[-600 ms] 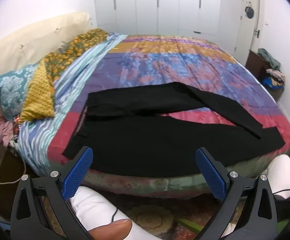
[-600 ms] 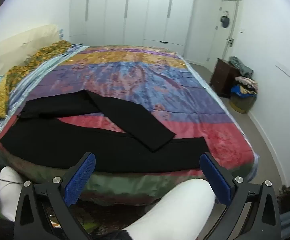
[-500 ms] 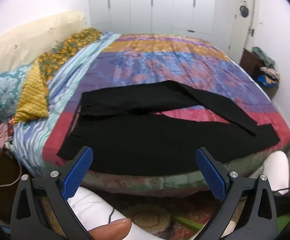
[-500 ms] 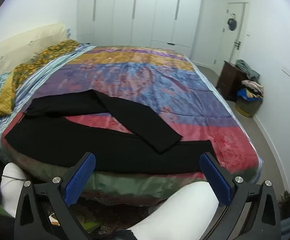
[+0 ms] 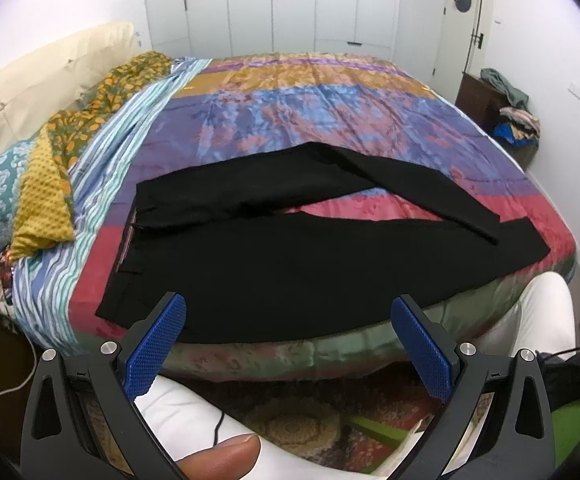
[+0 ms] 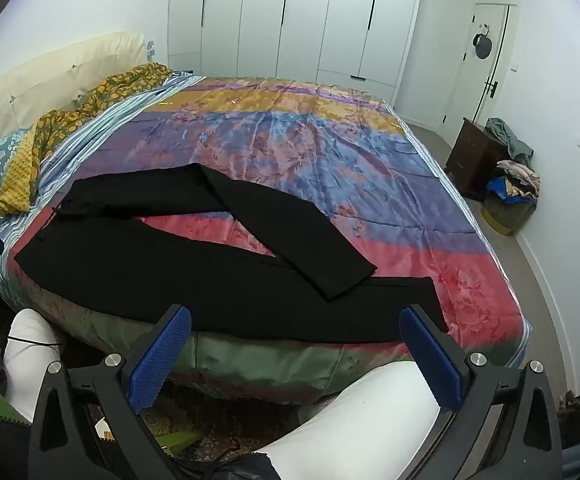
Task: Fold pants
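Black, soft and limp, the pants (image 5: 290, 256) likely sag, so pinch waistband and hem with your left gripper (image 5: 290, 344) and right gripper (image 6: 296, 354), both spread wide and holding nothing.

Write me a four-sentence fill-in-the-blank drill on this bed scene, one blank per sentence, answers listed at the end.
1. The pants lying on the bedspread are ____ in color.
2. The left claw and the right claw are both ____, gripping nothing.
3. The far pant leg lies ____ over the near leg, not parallel to it.
4. The pads on each claw are ____ in color.

Missing words: black; open; crossed; blue
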### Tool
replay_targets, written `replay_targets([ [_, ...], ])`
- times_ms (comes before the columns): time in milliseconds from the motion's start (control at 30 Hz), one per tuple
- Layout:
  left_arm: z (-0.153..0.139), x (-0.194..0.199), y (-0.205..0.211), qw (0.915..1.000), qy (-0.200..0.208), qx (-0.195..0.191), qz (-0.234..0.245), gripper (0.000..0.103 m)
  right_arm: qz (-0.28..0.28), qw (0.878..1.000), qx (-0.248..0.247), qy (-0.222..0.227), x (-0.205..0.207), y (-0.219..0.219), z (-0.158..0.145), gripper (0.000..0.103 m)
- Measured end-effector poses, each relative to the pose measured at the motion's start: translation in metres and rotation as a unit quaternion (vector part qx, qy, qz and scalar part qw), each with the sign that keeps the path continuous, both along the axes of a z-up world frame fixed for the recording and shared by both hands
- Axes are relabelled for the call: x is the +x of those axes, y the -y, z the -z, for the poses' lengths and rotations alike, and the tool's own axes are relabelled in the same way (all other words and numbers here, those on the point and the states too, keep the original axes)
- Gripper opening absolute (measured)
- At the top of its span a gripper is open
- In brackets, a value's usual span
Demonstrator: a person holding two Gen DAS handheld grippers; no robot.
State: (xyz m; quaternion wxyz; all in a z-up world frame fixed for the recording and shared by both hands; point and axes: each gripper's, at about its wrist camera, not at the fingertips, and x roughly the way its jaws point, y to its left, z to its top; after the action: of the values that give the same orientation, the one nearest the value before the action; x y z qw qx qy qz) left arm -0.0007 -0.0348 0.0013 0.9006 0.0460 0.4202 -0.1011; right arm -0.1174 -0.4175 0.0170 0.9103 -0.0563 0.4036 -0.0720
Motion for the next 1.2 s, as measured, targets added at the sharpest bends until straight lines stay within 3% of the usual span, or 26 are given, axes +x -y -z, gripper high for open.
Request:
replay_targets([
  [1200,0.01,0.006,0.005,0.9996,-0.02,0.007,0.02,0.102,0.012,1.0,0.01,-0.012,0.008,0.009,0.019,0.103],
])
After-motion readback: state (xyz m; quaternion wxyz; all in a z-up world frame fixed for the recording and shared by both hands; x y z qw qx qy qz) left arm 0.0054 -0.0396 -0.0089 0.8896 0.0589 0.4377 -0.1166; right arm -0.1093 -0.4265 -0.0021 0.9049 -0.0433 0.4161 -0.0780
